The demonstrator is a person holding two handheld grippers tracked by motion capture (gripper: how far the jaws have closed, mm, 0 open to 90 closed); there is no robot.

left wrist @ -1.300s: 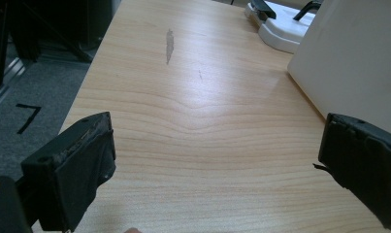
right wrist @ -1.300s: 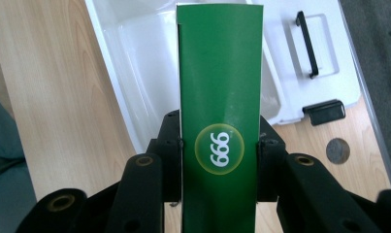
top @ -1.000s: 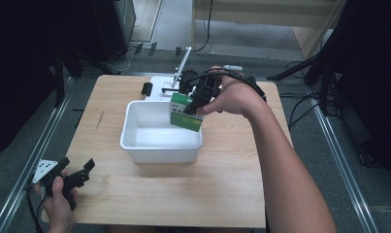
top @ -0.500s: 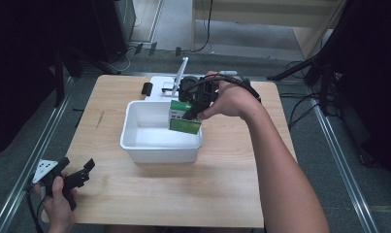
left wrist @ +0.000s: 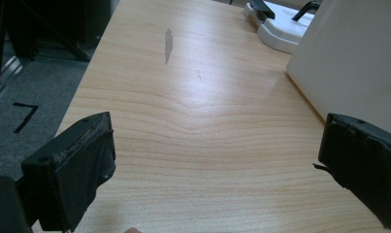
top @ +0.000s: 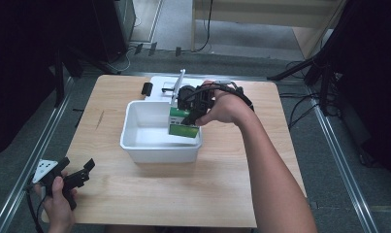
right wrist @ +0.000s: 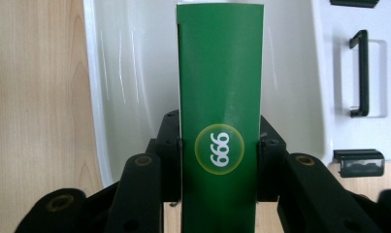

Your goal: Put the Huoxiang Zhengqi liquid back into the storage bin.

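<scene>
A green box (top: pixel 182 124) with a white and yellow "999" badge (right wrist: pixel 219 149) hangs over the right end of the white tub (top: pixel 135 141), its lower part inside the rim. My right gripper (top: pixel 189 114) is shut on the green box (right wrist: pixel 220 87), one black jaw pressed on each narrow side. At the table's front left corner, my left gripper (top: pixel 79 174) is open with nothing between its jaws and only bare wood (left wrist: pixel 203 131) ahead. The tub's white wall (left wrist: pixel 358 63) stands to the right in the left gripper view.
A white lid (top: pixel 166 87) with black clips and a handle (right wrist: pixel 360 73) lies behind the tub. A small black piece (top: pixel 146 88) sits to the left of the lid. Bare wooden table surrounds the tub on the left, front and right.
My right gripper has sunk with the green box, bringing it from above the tub's rim down into the tub's right end. The left gripper has stayed where it was.
</scene>
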